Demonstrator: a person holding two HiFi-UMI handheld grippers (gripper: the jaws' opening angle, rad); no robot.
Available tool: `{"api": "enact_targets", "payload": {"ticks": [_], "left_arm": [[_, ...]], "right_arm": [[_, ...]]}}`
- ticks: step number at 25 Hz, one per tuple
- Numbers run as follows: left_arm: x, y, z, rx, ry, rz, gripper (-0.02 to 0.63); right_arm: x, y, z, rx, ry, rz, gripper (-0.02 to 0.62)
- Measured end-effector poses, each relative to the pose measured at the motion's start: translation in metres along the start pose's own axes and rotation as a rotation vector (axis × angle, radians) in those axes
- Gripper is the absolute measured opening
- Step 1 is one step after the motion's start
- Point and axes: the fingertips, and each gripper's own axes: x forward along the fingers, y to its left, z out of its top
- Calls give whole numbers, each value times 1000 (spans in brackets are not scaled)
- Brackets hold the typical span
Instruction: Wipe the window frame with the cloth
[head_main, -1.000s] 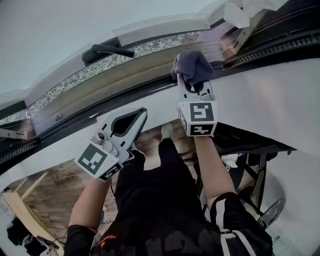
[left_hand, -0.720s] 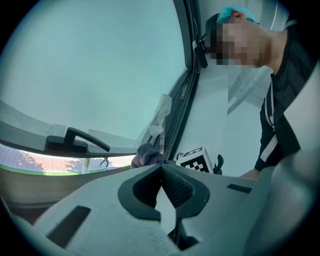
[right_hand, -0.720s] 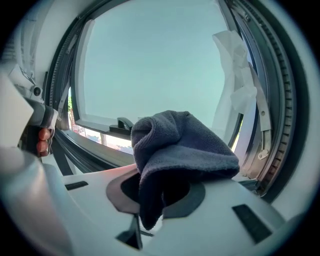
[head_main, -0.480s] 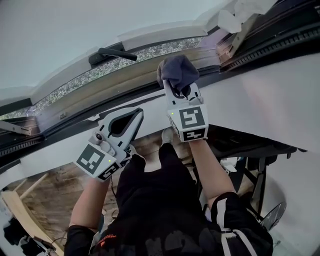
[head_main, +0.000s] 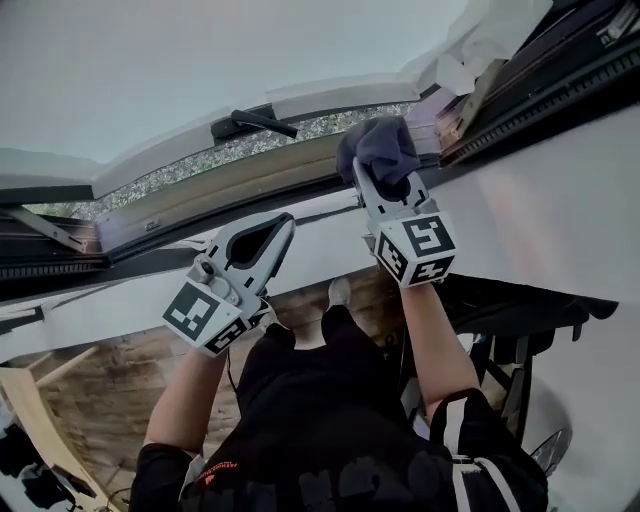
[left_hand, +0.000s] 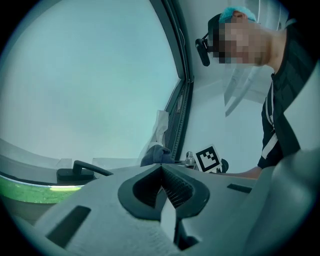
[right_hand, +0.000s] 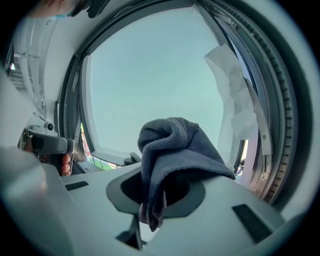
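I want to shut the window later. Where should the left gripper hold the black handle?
Grip the window handle on its free lever, away from the base. It juts rightwards off the sash, so best come from the room side, jaws across it.

Soft cloth against hard plastic!
The cloth (head_main: 380, 148) is ribbed, matt grey weave; the left gripper (head_main: 283, 225) and right gripper (head_main: 372, 172) show smooth matt plastic; the window frame (head_main: 250, 178) looks smooth and pale, its handle (head_main: 255, 122) matt black.

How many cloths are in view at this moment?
1: the dark cloth, clamped in the right gripper, up at the window frame. The left gripper is shut on nothing.
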Motion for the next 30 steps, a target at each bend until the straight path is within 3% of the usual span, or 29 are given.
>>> {"api": "enact_targets", "payload": {"ticks": [15, 30], "left_arm": [[-30, -25, 66, 108, -107, 45, 20], [-67, -31, 73, 127, -122, 86, 20]], "right_arm": [[-47, 44, 75, -40, -115, 116, 49], [-72, 85, 74, -13, -114, 192, 49]]}}
